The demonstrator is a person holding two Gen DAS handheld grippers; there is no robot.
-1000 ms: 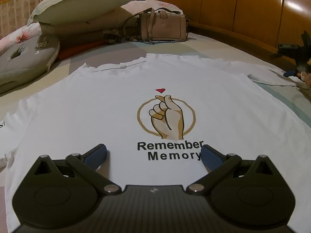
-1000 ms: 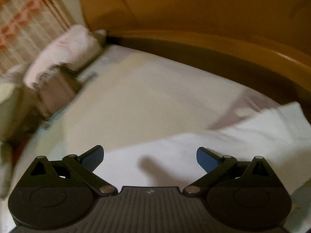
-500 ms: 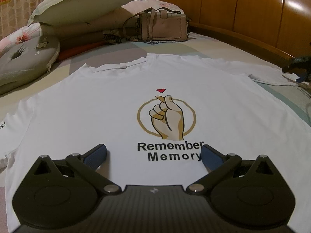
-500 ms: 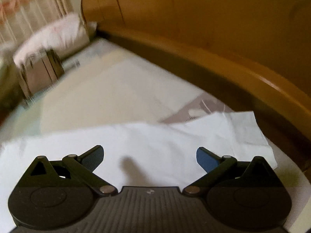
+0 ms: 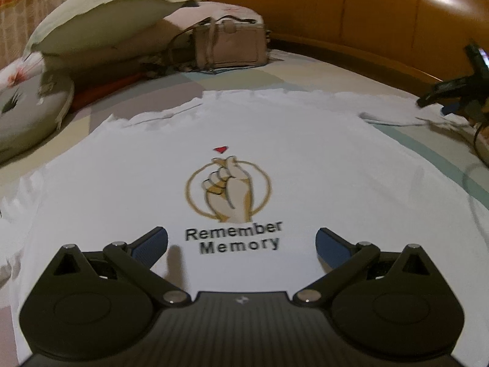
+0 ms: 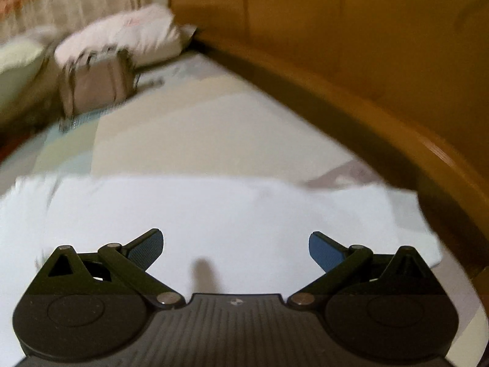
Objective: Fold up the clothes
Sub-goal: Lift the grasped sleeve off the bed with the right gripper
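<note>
A white T-shirt lies spread flat, print side up, on a bed with a pale patchwork sheet, its collar toward the pillows and its printed chest (a finger-heart hand inside a gold ring, a small red heart above, the words "Remember Memory" below) facing the left wrist camera. The left gripper hangs over the shirt's lower half with both blue-padded fingers spread wide and nothing between them; whether the pads touch the cloth cannot be told. At the far right of that view the right gripper shows as a dark, blurred shape over the shirt's sleeve.

From the right wrist camera, the right gripper is also spread wide and empty, poised over the sleeve, whose hem lies near the bed's curved wooden side rail. This view is blurred.

Beyond the collar, a beige handbag stands against a stack of pillows, with a grey ring cushion at the left edge. A glossy wooden headboard runs behind the bed, and a patterned curtain hangs at the upper left.
</note>
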